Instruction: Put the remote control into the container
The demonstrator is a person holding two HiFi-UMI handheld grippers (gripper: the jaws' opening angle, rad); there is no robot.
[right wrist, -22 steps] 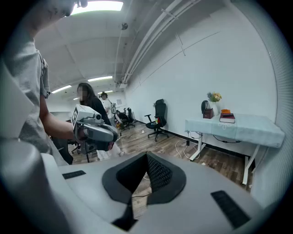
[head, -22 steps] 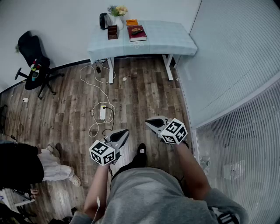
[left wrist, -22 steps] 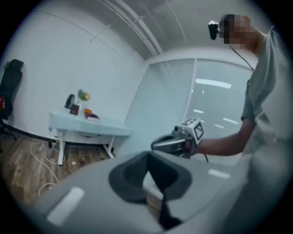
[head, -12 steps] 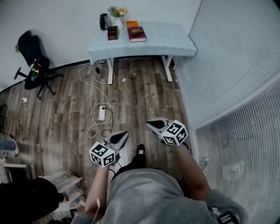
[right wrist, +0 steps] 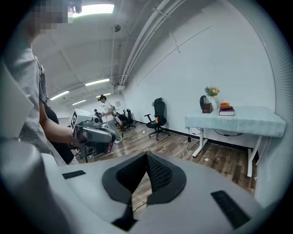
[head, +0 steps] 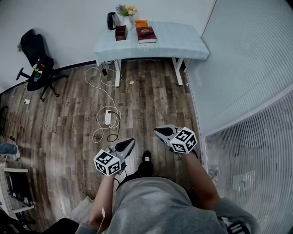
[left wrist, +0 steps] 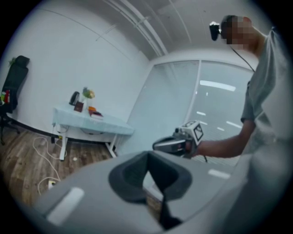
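Note:
A dark remote control (head: pixel 145 32) lies on a red book (head: pixel 147 35) on the light-blue table (head: pixel 178 43) at the far wall. A small brown box container (head: pixel 120 33) stands just left of the book. Both grippers are held low in front of the person, far from the table, above the wood floor. My left gripper (head: pixel 129 142) is shut with nothing in it, its jaws (left wrist: pixel 147 156) meeting. My right gripper (head: pixel 157 131) is also shut and empty, its tips (right wrist: pixel 146 156) pressed together. The table (right wrist: pixel 238 119) stands ahead on the right in the right gripper view.
A kettle (head: pixel 111 20), flowers (head: pixel 126 11) and an orange item (head: pixel 141 23) share the tabletop. A white cable and power strip (head: pixel 107 117) lie on the floor between me and the table. A black office chair (head: pixel 34 59) stands at the left. A glass partition (head: pixel 247 91) runs along the right.
A person crouched at the lower left of the head view has moved down and almost out of frame. Both grippers have stayed nearly where they were, shut.

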